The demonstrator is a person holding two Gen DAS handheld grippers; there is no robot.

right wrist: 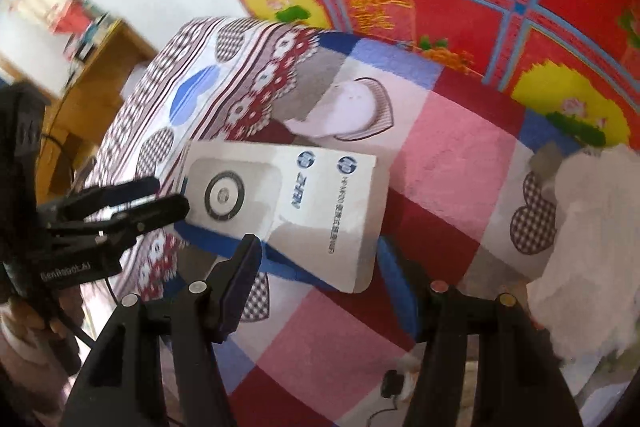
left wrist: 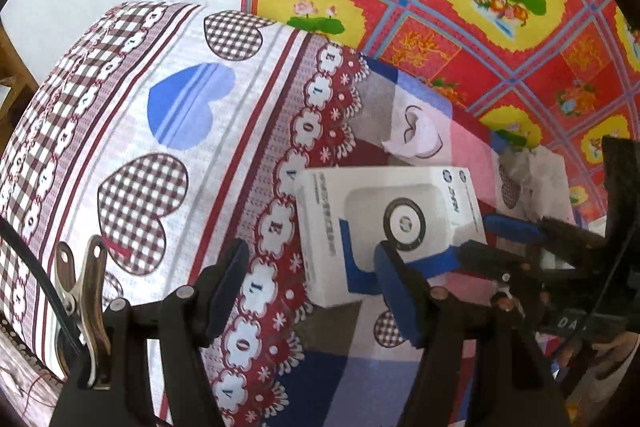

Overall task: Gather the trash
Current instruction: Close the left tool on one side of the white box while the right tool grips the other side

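We have a flat white cardboard box printed with a round speaker and blue trim (left wrist: 388,227) lying on the patchwork bed cover of hearts and checked squares (left wrist: 168,131), just beside its scalloped maroon border. A crumpled white tissue (left wrist: 416,137) sits a little beyond the box, and another heap of white crumpled paper (right wrist: 592,227) lies well off to the right, near the red floral cloth (right wrist: 440,7).

Our left gripper (left wrist: 312,291) has its fingers apart with nothing between them; its right blue pad (left wrist: 396,299) overlaps the box's near edge in the picture, though we cannot tell whether it touches. Our right gripper (right wrist: 324,287) also has its fingers apart and empty, and the box's near corner lies between them, seemingly beyond the pads.

We judge the step in hand to be picking up the box. To do it well, we let one gripper take it, not both, since the two are crowding the same spot. We straddle a short edge or a corner, tip the fingers low enough to get one pad under the cardboard against the soft cover, then close firmly. The box is light and flat, so a shallow pinch may let it pivot or slip; a deeper bite holds better.
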